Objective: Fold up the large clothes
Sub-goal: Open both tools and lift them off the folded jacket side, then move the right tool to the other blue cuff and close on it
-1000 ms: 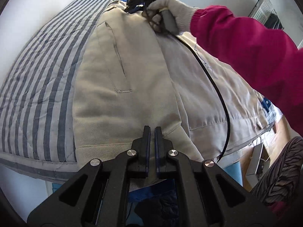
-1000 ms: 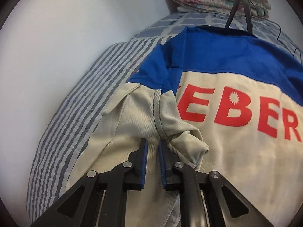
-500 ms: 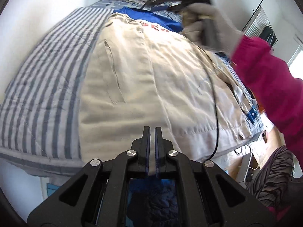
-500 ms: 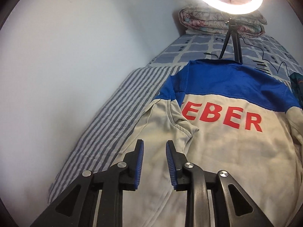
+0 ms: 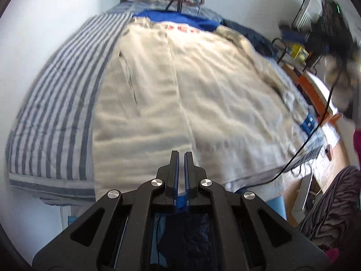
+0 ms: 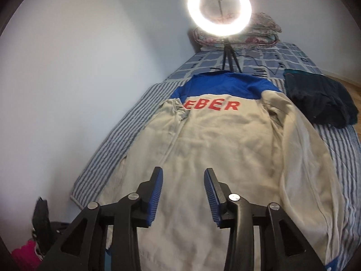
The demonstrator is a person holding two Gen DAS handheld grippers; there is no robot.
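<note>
A beige jacket [image 6: 225,149] with a blue yoke and red letters lies back-up on the striped bed [image 6: 126,135]. Its left sleeve [image 6: 178,113] is folded in over the back, and the other sleeve [image 6: 300,158] lies along the right side. My right gripper [image 6: 183,174] hovers above the jacket's lower back with its jaws opening and nothing between them. The left wrist view shows it blurred at the upper right [image 5: 334,33], held by a gloved hand [image 5: 338,85]. My left gripper [image 5: 181,153] is shut on the jacket's hem [image 5: 158,180] at the bed's near edge.
A lit ring light [image 6: 220,11] on a tripod stands at the head of the bed before folded quilts [image 6: 259,33]. Dark clothes [image 6: 320,99] are piled at the right. A white wall runs along the left. A black cable [image 5: 315,131] hangs over the bed's right edge, near a shelf [image 5: 300,52].
My right gripper let go of the folded sleeve, opened, and pulled back and up from the collar end. The left gripper stayed shut and rose slightly.
</note>
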